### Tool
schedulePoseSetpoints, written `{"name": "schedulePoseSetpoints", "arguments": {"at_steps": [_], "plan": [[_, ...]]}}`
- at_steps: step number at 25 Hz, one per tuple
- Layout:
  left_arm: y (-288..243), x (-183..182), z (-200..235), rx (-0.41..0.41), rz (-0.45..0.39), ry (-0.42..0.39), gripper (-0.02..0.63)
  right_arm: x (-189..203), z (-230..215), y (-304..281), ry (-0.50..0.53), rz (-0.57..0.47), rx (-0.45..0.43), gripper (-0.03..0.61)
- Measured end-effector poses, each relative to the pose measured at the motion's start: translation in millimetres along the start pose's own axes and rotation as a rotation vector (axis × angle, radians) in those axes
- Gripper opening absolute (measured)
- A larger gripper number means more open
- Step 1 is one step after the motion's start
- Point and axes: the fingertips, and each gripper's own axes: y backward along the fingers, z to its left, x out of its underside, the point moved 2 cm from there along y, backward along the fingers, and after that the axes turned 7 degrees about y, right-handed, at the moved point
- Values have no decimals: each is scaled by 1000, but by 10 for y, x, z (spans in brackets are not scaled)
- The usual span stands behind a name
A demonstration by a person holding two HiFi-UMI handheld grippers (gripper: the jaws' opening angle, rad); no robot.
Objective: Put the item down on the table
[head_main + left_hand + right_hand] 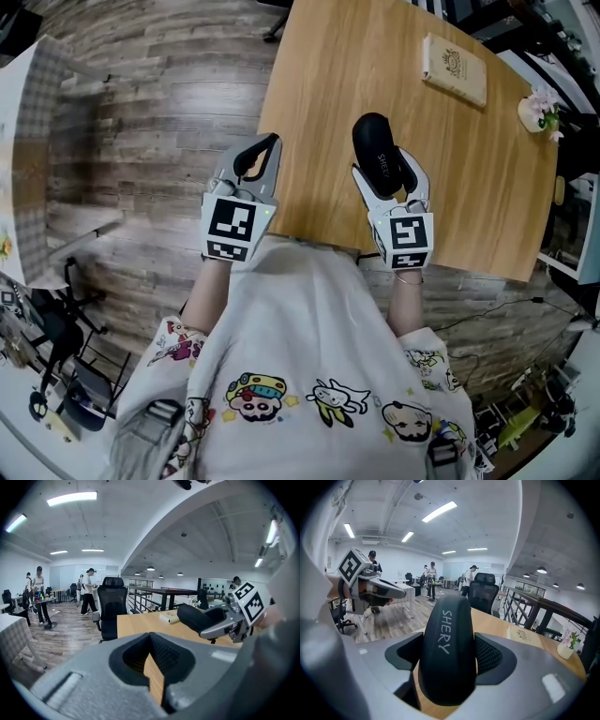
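A black oblong case (375, 150) printed "SHERY" sticks out forward from my right gripper (389, 174), which is shut on its near end. The pads press both of its sides in the right gripper view, where the case (447, 653) fills the middle of my right gripper (448, 665). Seen from the left gripper view, the case (197, 618) hangs a little above the wooden table (140, 623). My left gripper (268, 148) hovers at the table's (319, 75) left front corner, shut and holding nothing; only a thin sliver of tabletop shows between the left gripper's (157, 667) jaws.
A pale flat box (455, 70) lies at the table's far right, with a small flower pot (539, 108) at the right edge. A black office chair (112, 606) stands beyond the table's far end. Several people stand far off across the wooden floor (159, 103).
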Motion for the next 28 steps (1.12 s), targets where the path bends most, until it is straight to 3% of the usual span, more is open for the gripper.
{"name": "schedulePoseSetpoints", "arguments": {"at_steps": [13, 28], "plan": [[-115, 315, 56, 12, 57, 41, 0, 381, 231, -463, 140, 136, -95, 348], [-355, 613, 60, 57, 114, 55, 0, 836, 356, -926, 279, 280, -146, 348]]}}
